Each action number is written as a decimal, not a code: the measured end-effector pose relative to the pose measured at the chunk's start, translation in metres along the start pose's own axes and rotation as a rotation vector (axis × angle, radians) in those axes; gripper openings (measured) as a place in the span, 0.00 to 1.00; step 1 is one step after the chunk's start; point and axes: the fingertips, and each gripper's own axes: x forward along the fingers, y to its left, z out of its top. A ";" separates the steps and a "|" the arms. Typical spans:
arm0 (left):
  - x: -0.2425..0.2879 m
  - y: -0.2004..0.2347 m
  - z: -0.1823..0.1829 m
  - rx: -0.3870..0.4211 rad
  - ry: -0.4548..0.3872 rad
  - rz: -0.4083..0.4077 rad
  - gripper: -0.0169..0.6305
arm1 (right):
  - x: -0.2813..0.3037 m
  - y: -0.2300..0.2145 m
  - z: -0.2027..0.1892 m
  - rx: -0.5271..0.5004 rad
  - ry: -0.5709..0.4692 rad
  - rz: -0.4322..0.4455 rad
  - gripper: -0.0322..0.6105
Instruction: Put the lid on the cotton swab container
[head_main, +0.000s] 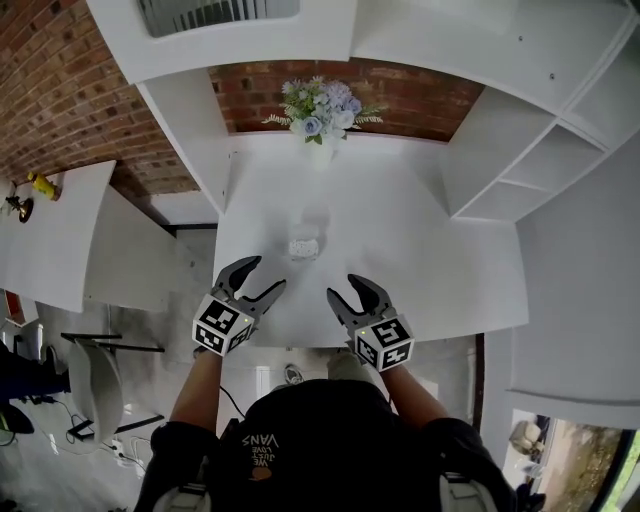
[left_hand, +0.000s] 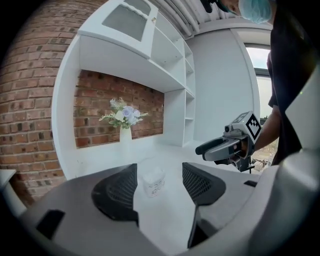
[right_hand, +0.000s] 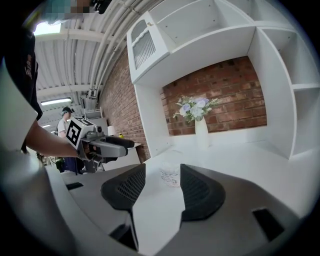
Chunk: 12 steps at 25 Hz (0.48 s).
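while the left gripper (head_main: 267, 275) and right gripper (head_main: 346, 288) hang over the near edge of the table (head_main: 400, 230), fingers (left_hand: 117, 192) wide and empty, the cotton swab container (head_main: 304, 247) stands just ahead, untouched. we make out no separate lid; we judge a hasty approach could topple the container.

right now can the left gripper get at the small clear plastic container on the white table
Probably yes: the left gripper is open and empty, and only bare white table lies between it and the small clear plastic container.

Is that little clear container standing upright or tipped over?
Upright: the container stands on its base on the white table.
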 end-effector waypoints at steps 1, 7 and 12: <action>0.005 0.003 0.001 0.011 0.009 -0.001 0.43 | 0.005 -0.003 -0.001 -0.004 0.009 0.014 0.35; 0.033 0.019 -0.002 0.054 0.072 -0.037 0.45 | 0.033 -0.014 -0.011 -0.043 0.078 0.096 0.35; 0.060 0.027 -0.004 0.094 0.108 -0.082 0.47 | 0.053 -0.028 -0.026 -0.089 0.137 0.135 0.35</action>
